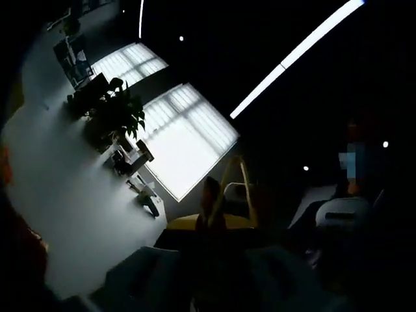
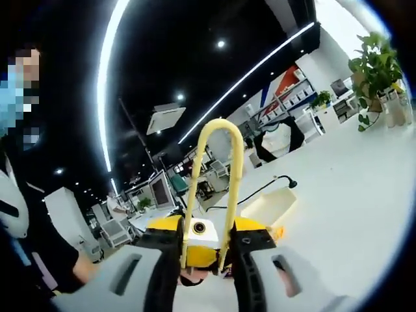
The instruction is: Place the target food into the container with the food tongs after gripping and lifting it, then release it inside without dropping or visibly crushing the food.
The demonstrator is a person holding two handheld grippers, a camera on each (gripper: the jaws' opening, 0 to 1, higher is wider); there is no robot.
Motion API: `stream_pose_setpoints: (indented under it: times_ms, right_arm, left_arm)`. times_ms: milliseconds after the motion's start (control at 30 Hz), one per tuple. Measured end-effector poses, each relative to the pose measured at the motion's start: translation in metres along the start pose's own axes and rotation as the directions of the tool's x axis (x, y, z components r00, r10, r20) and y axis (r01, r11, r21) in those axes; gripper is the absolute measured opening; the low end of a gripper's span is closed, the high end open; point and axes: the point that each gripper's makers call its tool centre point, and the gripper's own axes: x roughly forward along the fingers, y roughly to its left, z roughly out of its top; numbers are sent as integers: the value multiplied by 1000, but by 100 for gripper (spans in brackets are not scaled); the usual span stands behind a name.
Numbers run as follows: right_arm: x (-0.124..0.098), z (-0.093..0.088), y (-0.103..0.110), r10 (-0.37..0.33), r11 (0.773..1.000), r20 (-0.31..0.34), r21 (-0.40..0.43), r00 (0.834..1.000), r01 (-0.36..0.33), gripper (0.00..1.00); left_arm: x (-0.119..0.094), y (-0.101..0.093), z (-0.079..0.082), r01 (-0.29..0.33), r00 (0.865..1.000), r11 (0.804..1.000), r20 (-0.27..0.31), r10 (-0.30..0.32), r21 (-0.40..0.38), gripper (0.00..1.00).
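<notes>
The right hand-held gripper is tipped upward toward the ceiling lights, jaws clamped on yellow tongs, whose looped end rises between them. The left hand-held gripper also points up, toward bright windows; its jaws are too dark to tell. Tongs stand above it. A potted plant sits beside the windows.
</notes>
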Motion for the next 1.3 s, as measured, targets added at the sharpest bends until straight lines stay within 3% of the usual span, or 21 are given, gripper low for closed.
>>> stream_pose_setpoints:
  times_ms: [100,167,300,433,533,700,867,1067,1133,1300]
  right_arm:
    - [0,0,-1,-20,1000,-3,-18,1000,20,25]
    - [-1,0,0,-17,1000,-6,-13,1000,17,25]
    - [-8,9,-7,-28,999,31,24,999,27,25]
    - [-12,15,-13,-40,998,62,55,997,37,25]
    - [-13,18,-14,-40,998,75,56,996,36,25]
    - [-11,19,-12,-29,998,79,55,996,24,26]
    - [-9,15,-9,-19,999,63,45,998,17,26]
    - [-9,12,-2,10,999,52,50,999,-13,27]
    - [-9,13,1,31,997,57,70,998,-35,27]
    - [-11,14,2,54,995,41,81,998,-57,28]
  left_arm:
    - [-4,6,6,-48,999,998,23,48,36,15]
    - [-8,3,6,-45,999,998,23,44,36,16]
    - [-22,3,15,-90,992,995,90,85,52,20]
    - [-32,-2,13,-122,989,990,97,115,69,25]
    - [-32,-21,12,-75,989,995,135,67,59,22]
    - [-21,-30,-2,-75,993,995,94,68,64,25]
    - [-9,-34,-5,-46,994,999,103,44,14,23]
    - [-4,-38,-2,-24,991,1000,135,24,-3,5]
    - [-3,-44,-1,10,990,1000,143,-8,-12,3]
    - [-2,-48,0,5,987,999,162,-12,41,3]
